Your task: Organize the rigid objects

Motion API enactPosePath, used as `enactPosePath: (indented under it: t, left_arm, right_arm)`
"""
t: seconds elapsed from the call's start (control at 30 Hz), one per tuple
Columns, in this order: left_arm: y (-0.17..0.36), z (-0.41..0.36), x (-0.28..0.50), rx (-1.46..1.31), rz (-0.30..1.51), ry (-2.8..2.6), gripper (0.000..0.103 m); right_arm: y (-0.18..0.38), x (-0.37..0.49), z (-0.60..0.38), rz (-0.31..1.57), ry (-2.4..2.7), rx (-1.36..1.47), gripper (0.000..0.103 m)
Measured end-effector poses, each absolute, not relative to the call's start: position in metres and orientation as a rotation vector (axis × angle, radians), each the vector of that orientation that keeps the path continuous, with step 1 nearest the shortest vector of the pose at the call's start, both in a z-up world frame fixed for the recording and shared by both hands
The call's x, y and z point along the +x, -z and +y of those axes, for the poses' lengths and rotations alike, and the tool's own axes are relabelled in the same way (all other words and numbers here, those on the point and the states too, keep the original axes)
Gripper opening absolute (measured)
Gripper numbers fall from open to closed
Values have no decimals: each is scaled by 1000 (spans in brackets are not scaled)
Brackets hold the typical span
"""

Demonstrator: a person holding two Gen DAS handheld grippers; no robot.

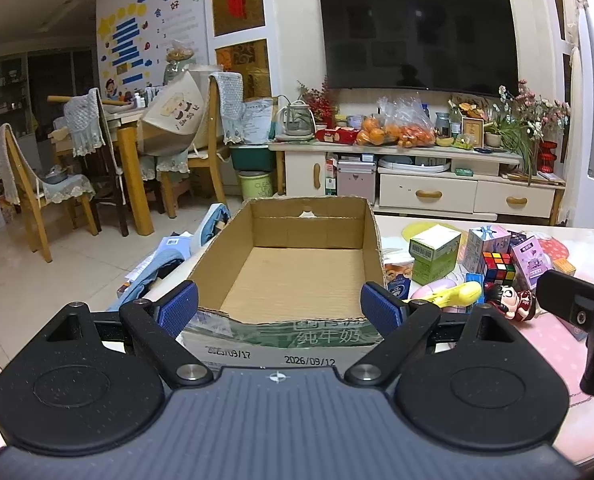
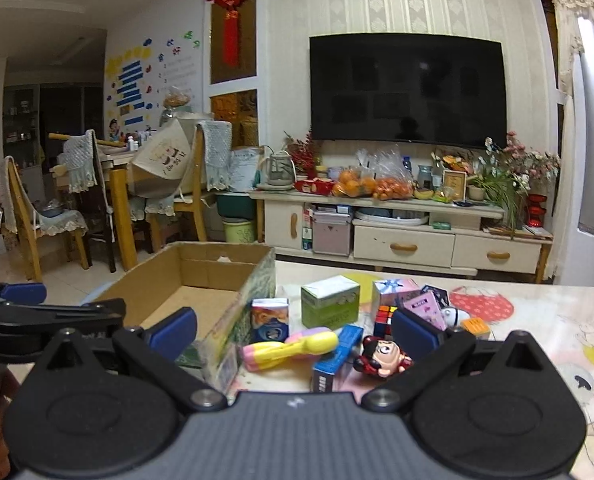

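An empty cardboard box (image 1: 297, 276) sits on the table's left part; it also shows in the right wrist view (image 2: 193, 296). My left gripper (image 1: 279, 310) is open and empty, facing the box's near wall. My right gripper (image 2: 295, 330) is open and empty above a pile of items: a yellow-pink toy (image 2: 293, 346), a red cartoon figurine (image 2: 383, 356), a blue box (image 2: 337, 356), a green box (image 2: 331, 300), a Rubik's cube (image 2: 385, 316) and a pink box (image 2: 423, 306). The pile also lies right of the box in the left wrist view, with the figurine (image 1: 513, 300) nearest.
The table (image 2: 537, 320) has a cartoon-print cover. Beyond it stand a TV cabinet (image 2: 409, 240) with oranges and plants, and dining chairs (image 2: 45, 216) at the left. Clothes lie on the floor left of the box (image 1: 165, 260).
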State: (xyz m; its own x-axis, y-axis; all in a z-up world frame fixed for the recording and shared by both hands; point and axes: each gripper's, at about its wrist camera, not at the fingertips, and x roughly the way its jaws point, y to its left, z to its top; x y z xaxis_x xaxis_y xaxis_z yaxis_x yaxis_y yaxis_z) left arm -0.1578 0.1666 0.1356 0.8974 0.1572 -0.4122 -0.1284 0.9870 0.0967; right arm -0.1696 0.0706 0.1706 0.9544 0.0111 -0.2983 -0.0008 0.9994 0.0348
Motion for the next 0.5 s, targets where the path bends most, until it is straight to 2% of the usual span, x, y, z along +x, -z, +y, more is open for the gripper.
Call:
enactPosePath:
  t: [0.5]
  left_arm:
    - [-121, 146, -150, 64, 428, -63, 103]
  right_arm:
    - [-146, -173, 48, 302, 1, 41, 102]
